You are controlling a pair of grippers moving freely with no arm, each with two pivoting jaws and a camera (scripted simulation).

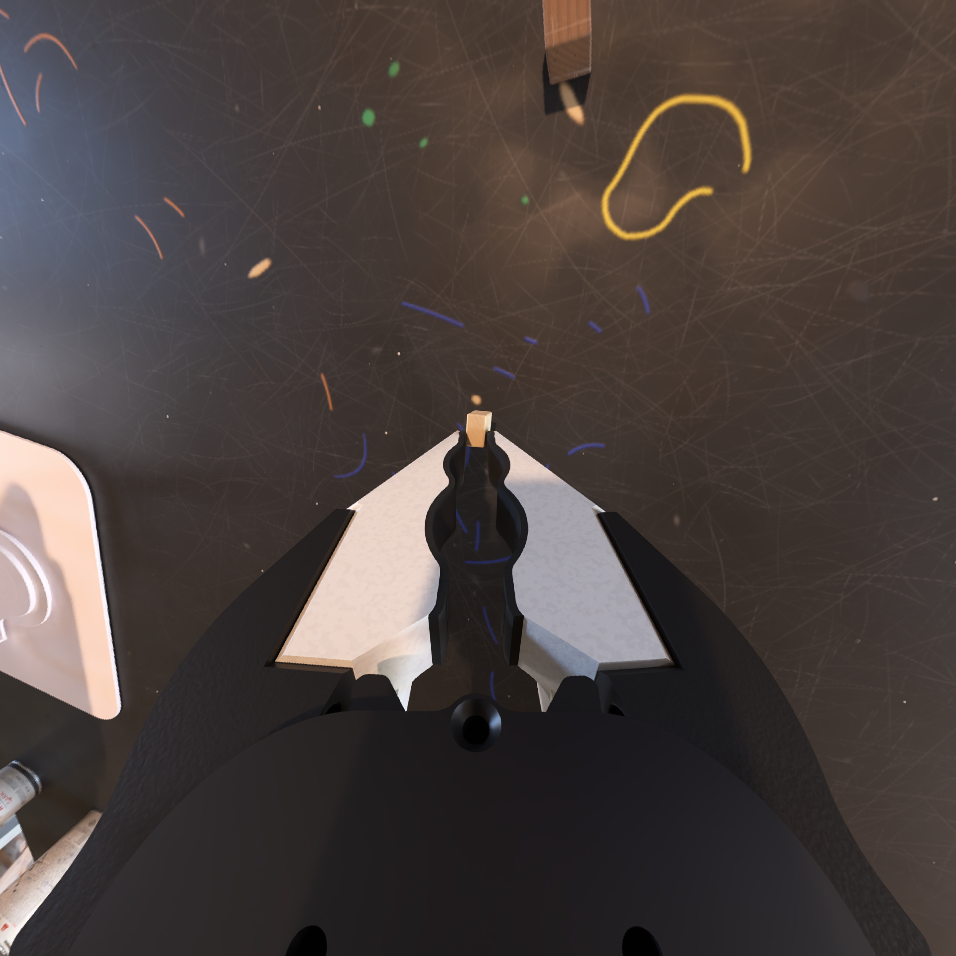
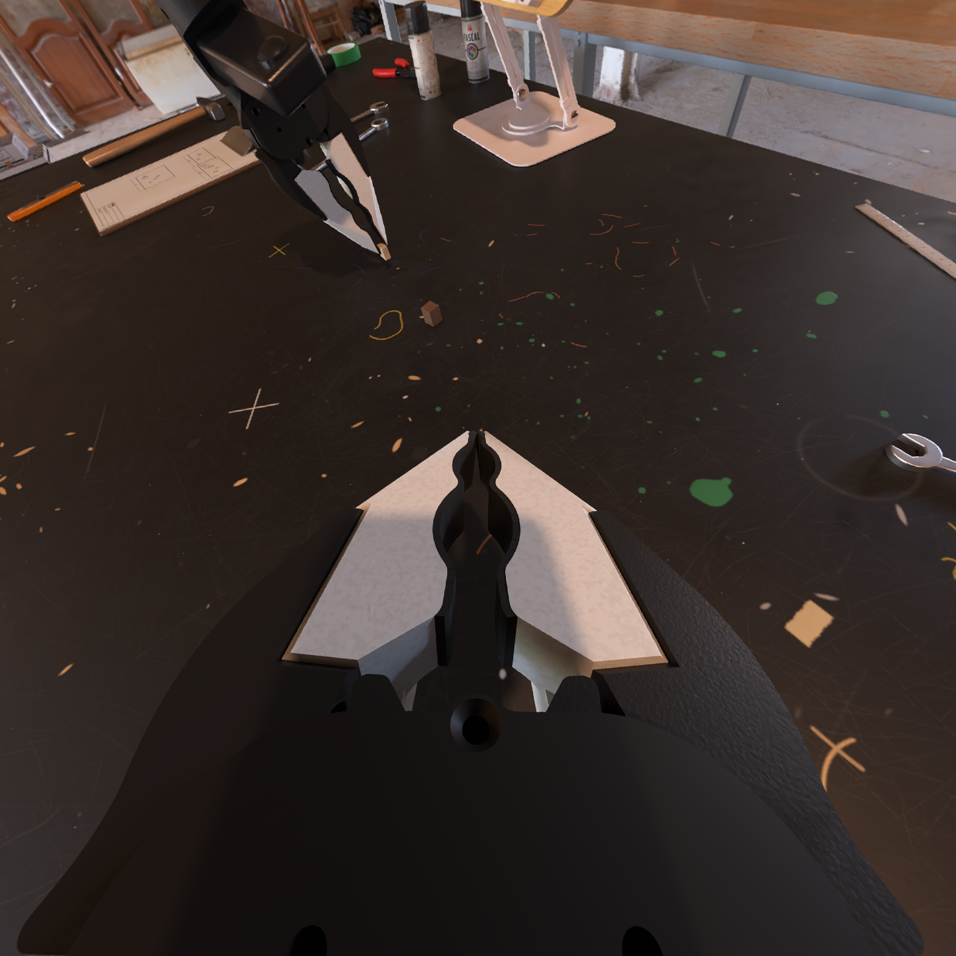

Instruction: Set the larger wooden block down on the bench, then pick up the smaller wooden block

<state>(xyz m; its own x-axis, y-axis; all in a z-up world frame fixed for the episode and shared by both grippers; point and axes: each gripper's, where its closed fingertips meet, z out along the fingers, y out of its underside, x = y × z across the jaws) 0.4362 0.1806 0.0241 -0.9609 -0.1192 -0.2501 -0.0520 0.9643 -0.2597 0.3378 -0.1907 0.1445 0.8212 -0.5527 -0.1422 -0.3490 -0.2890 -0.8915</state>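
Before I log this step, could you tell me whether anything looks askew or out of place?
Only slightly: the darker, larger wooden block sits tipped on an edge beside the yellow scribble. The left gripper grips the small pale wooden block cleanly.

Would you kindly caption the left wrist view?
Left gripper pinches the smaller wooden block; the larger block rests on the bench.

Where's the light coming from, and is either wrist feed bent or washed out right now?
Left wrist view: bluish glare at the top-left of the bench; the larger block casts a short dark shadow toward the camera. Right wrist view: wide-angle bend curves the bench edge; the left gripper shadows the bench under the smaller block.
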